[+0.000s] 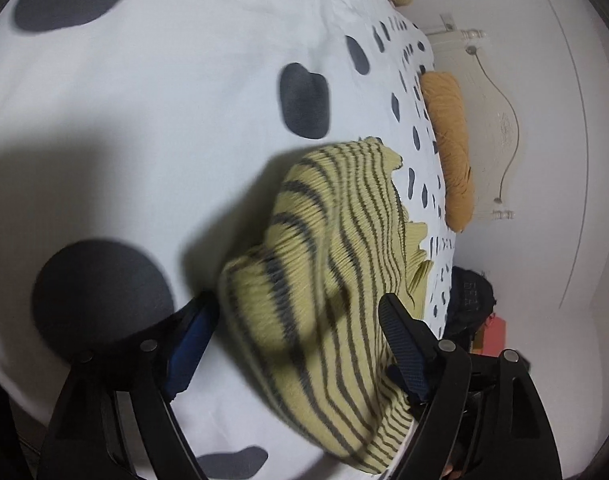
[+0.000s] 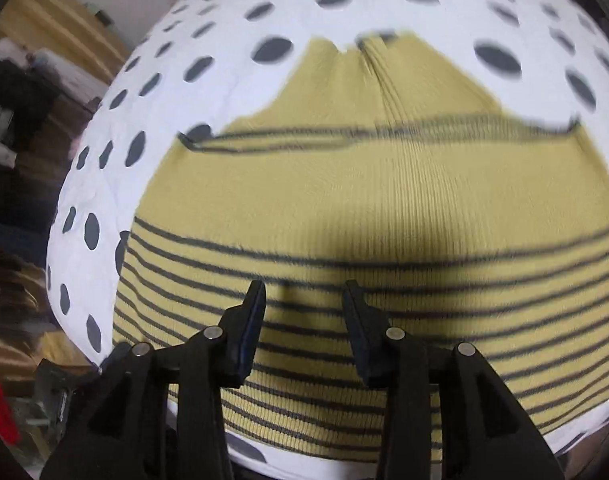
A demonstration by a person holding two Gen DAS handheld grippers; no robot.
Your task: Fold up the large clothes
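Observation:
A yellow knit sweater with dark stripes (image 2: 368,208) lies on a white bedspread with dark spots (image 2: 104,184). In the right wrist view it is spread flat, with my right gripper (image 2: 304,292) open just above its striped lower part. In the left wrist view the sweater (image 1: 324,256) is bunched up and lies between the wide-open fingers of my left gripper (image 1: 296,308); the fingers are not closed on it.
An orange pillow (image 1: 450,148) lies at the head of the bed by a cream headboard (image 1: 496,120). Dark clothing (image 1: 468,300) sits beside the bed. In the right wrist view, clutter and dark clothes (image 2: 12,92) lie on the floor left of the bed.

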